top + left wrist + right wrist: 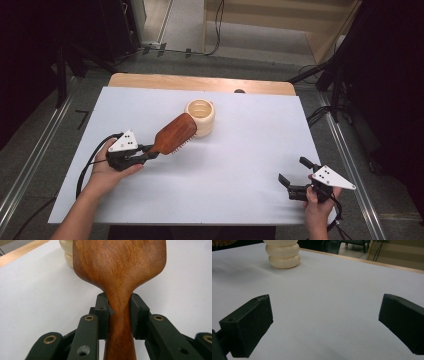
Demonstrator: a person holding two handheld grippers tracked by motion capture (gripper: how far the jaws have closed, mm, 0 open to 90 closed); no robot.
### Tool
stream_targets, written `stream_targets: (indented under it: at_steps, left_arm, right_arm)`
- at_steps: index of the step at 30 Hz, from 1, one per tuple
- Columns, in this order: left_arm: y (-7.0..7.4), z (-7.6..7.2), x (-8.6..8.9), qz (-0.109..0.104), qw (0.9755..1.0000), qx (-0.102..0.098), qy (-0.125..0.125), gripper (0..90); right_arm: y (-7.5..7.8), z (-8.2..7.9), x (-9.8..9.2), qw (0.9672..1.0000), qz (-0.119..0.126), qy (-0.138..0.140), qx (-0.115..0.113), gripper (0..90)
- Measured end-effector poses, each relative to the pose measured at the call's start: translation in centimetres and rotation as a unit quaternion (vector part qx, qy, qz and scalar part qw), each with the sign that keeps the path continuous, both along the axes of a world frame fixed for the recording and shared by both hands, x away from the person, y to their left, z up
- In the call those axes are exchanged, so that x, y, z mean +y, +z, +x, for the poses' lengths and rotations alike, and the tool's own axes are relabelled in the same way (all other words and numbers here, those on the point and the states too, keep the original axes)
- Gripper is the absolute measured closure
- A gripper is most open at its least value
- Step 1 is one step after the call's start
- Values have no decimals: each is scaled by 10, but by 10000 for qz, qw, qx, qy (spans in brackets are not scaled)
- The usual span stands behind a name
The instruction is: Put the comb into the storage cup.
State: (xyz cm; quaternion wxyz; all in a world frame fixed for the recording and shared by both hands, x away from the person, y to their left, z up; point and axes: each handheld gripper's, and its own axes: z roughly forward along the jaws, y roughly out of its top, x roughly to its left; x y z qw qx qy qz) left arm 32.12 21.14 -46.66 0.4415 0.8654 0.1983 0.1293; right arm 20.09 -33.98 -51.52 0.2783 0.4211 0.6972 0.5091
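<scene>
Left gripper [150,152] is pinching the wooden hairbrush [175,133] by the narrow neck of its handle. In the left gripper view both pads [103,312] press flat on the wood just below where the paddle widens [120,265]. Grip looks centred, with no visible skew.

Brush position: lifted off the white table sheet [225,190], head angled away from me and up toward the cream ribbed cup [201,116]. The far edge of the head sits just beside the cup's near wall; from above I can't tell whether they touch. Bristles face down and to my right.

Right gripper [296,186] is idle near my right corner of the table, jaws spread wide with nothing between them. In its own view it looks across bare sheet toward the cup [284,255], well apart from it.

My read on the step: carry phase, brush in hand and heading for the cup. Probably it goes in the cup, though laying it beside is possible.

The next move needs:
- more height, so the head clears the rim
- a wrist rotation if it's going in upright, since the brush is near level now
- care with the cup, which looks light and nothing steadies it, so a nudge could slide or tip it. The right gripper could brace it if needed.
</scene>
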Motion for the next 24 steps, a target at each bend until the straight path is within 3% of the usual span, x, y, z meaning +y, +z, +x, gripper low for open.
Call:
stream_targets:
  at_steps: [4, 12, 18, 24]
  left_arm:
    - [-1, -5, -2, -147, 9999, -20, 85, 721]
    - [-1, -14, -6, -476, 9985, -168, 197, 722]
    - [-2, -19, -11, -444, 9983, -200, 314, 721]
    - [-4, -24, -12, -605, 9966, -256, 492, 722]
  right_arm:
    - [4, 1, 2, 9998, 120, 145, 24, 0]
    - [18, 4, 22, 9989, 98, 450, 96, 0]
    - [28, 8, 40, 9975, 197, 676, 104, 0]
    - [39, 13, 58, 9962, 264, 820, 109, 0]
